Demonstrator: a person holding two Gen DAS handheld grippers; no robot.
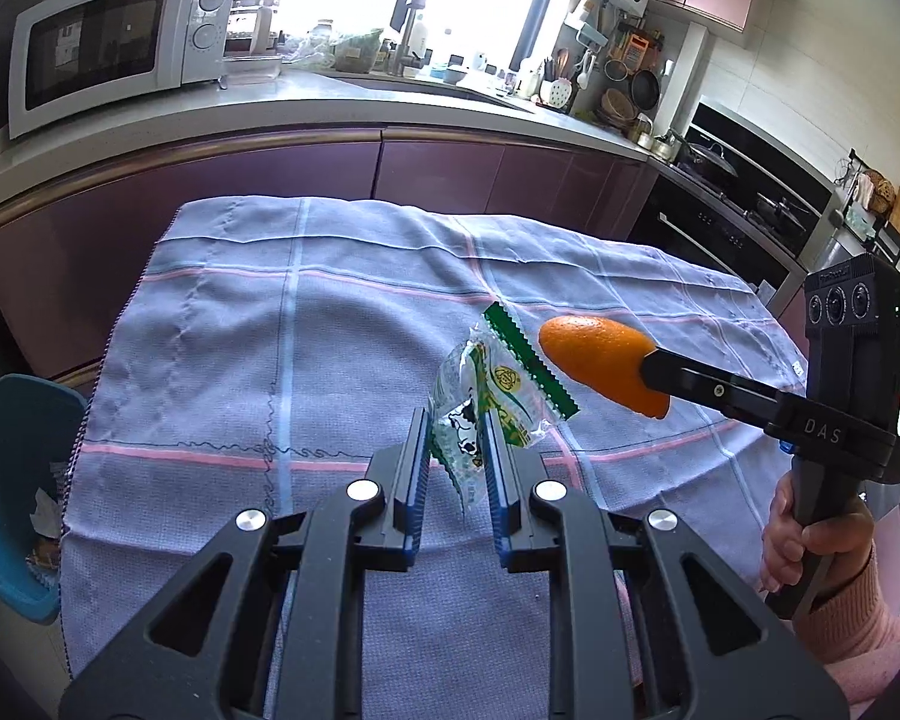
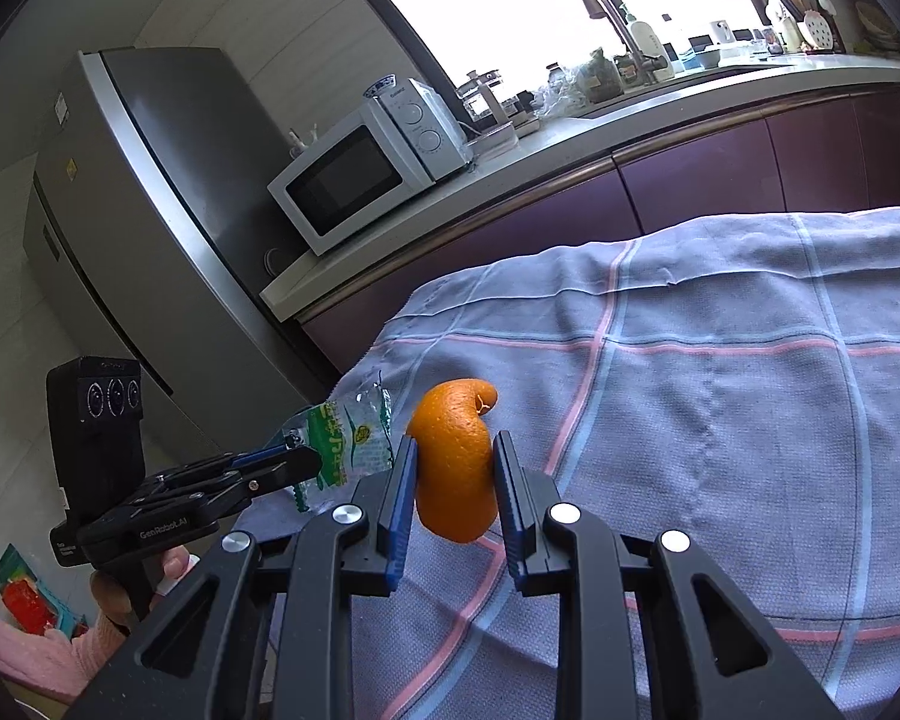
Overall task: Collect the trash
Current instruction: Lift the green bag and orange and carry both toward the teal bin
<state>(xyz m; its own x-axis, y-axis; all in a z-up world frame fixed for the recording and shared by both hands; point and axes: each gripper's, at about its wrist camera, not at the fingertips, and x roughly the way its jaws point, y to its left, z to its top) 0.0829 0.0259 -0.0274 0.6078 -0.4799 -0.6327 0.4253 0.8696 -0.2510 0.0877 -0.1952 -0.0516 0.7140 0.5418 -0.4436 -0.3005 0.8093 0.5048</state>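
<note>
Pinching a crinkly green-and-clear plastic wrapper point(image 1: 486, 402), the left tool point(image 1: 453, 438) is hovering beside the right tool point(image 2: 456, 468), which is squeezing a curved orange peel point(image 2: 456, 468).

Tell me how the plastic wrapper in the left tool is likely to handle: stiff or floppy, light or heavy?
The wrapper looks thin and crinkled and droops around the left tool, so probably floppy. It hangs from a narrow pinch without sagging far, so likely very light. Its glossy film may slip if the grip loosens.
</note>
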